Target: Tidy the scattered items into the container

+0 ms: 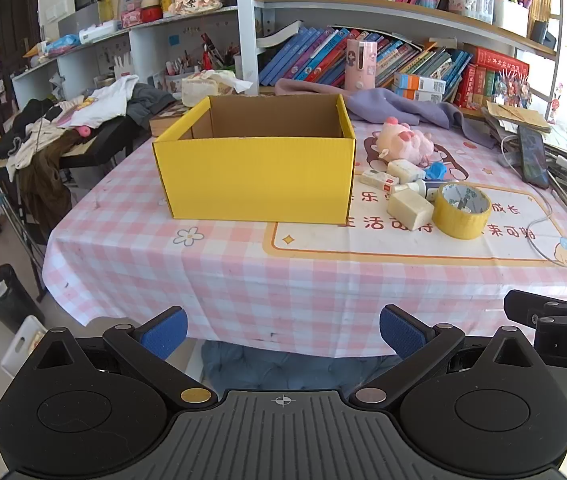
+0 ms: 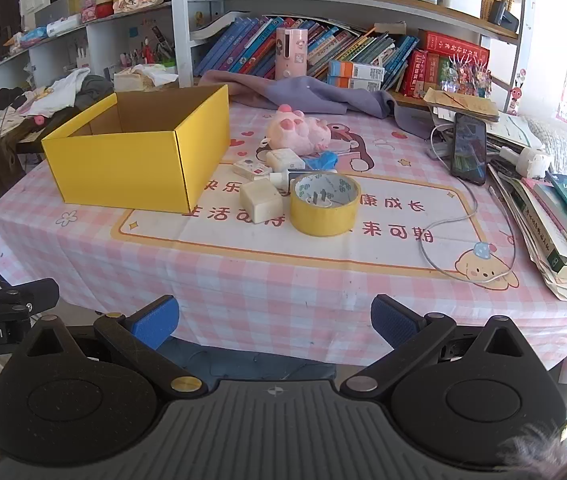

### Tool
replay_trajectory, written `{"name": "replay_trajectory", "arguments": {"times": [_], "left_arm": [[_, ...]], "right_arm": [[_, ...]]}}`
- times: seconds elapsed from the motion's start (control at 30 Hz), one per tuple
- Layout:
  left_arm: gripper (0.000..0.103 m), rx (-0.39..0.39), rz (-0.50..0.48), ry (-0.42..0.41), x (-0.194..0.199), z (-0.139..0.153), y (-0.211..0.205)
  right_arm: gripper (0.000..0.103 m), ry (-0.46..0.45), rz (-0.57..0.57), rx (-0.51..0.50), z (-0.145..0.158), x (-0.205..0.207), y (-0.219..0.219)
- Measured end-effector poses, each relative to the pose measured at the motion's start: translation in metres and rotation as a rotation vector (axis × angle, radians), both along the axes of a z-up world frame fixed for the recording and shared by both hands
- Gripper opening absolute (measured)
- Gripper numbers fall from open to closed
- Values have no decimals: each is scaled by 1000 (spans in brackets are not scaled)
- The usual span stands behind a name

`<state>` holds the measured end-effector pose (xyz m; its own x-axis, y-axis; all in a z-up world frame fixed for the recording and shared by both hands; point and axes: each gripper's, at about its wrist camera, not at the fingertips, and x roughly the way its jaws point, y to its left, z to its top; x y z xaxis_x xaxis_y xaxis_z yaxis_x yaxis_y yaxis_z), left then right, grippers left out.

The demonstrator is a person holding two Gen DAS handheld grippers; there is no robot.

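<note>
A yellow cardboard box [image 2: 131, 160] stands open-topped on a pink checked tablecloth [image 2: 283, 300], and nothing shows inside it, so the tidying appears not yet begun. Just right of the box lies a cluster of loose items: a yellow tape roll [image 2: 325, 204], a cream soap-like block [image 2: 261, 201] touching the roll, small white packets [image 2: 252, 169], a blue wrapper [image 2: 322, 159], and a pink plush toy [image 2: 299, 130] behind them. The left gripper [image 1: 283, 332] and right gripper [image 2: 275, 322] hover near the table's front edge, well short of the box, jaws spread wide and empty. The next move likely calls for reaching to the cluster and closing on one item. "Robot.AI" reads on the left tool; Chinese characters on the cloth are only partly legible.
</note>
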<state>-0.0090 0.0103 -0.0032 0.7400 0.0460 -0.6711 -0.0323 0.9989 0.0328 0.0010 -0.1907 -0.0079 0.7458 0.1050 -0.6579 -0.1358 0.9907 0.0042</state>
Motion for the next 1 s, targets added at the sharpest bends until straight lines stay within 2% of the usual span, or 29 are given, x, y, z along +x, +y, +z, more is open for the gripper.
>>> {"name": "replay_trajectory", "arguments": {"times": [1.0], "left_arm": [[103,-6,-33,-7,4,1,1]], "right_arm": [[103,-16,6,-20,5,2,6]]}}
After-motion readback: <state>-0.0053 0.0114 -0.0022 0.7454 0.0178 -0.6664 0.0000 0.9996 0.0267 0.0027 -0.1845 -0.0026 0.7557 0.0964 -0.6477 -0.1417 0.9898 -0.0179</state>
